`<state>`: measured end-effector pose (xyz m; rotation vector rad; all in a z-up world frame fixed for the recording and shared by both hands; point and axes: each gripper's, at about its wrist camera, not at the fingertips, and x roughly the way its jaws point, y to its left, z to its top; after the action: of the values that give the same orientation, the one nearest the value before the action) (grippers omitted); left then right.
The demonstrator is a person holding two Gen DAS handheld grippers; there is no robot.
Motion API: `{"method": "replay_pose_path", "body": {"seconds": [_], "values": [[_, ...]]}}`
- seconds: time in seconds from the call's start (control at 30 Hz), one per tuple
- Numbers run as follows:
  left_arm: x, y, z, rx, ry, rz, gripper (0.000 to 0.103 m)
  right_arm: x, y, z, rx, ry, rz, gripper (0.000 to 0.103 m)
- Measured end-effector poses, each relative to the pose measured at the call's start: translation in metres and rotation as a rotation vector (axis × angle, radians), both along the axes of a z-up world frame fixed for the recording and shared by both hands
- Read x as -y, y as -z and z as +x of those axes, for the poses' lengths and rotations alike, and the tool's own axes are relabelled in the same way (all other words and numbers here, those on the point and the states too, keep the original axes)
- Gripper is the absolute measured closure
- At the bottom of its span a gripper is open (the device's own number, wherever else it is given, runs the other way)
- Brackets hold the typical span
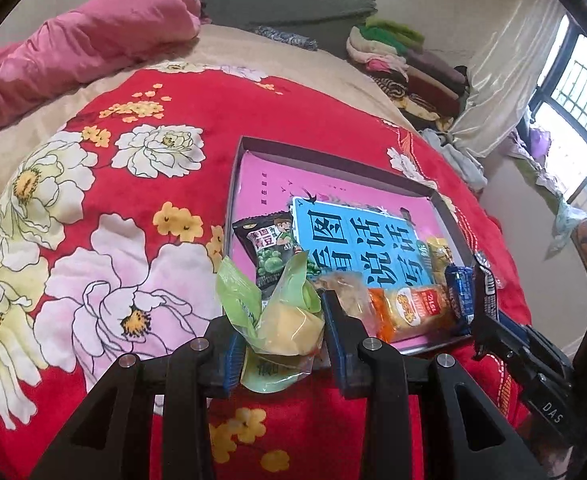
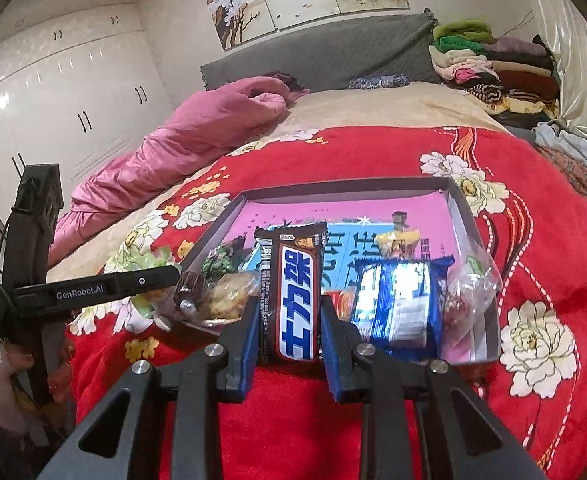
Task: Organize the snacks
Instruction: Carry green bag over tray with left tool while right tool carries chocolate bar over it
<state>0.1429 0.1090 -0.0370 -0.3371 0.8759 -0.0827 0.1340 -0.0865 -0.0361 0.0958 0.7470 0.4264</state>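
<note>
Two grippers work over a shallow, dark-walled cardboard box (image 1: pixel 249 148) that lies on a plush red bedspread printed with big white and pink flowers (image 1: pixel 105 208). The left gripper (image 1: pixel 281 340) has its jaws closed on a crinkly, translucent green-and-yellow snack packet (image 1: pixel 281 320), held at the box's near rim. The right gripper (image 2: pixel 289 328) has its jaws clamped on a glossy brown chocolate bar with a blue-and-white label (image 2: pixel 293 296), standing upright at the near edge of the box.

Inside the box, a pink sheet with a blue printed panel (image 1: pixel 357 236) lines the bottom. On it lie a dark pouch of green peas (image 1: pixel 273 248), an orange-wrapped cake (image 1: pixel 413 308), a shiny blue foil packet (image 2: pixel 397 304), a small yellow sweet wrapper (image 2: pixel 397 240) and a clear cellophane bag (image 2: pixel 469 292), all crowded toward the near wall.

A rumpled pink quilt (image 2: pixel 181 140) lies farther up the bed, with folded clothes stacked (image 2: pixel 489 64) by the grey headboard (image 2: pixel 325 56).
</note>
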Motion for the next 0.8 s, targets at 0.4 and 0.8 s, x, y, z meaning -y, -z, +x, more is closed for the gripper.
{"method": "replay_pose_path", "body": {"seconds": [0.4,0.8], "values": [[0.000,0.005,0.009,-0.006,0.004,-0.018,0.066,-0.005,0.004,0.016,0.016,0.014,-0.022,0.074],[0.005,0.006,0.016,-0.013,0.018,-0.017,0.066,-0.004,0.011,0.030,0.022,0.042,-0.070,0.074]]}}
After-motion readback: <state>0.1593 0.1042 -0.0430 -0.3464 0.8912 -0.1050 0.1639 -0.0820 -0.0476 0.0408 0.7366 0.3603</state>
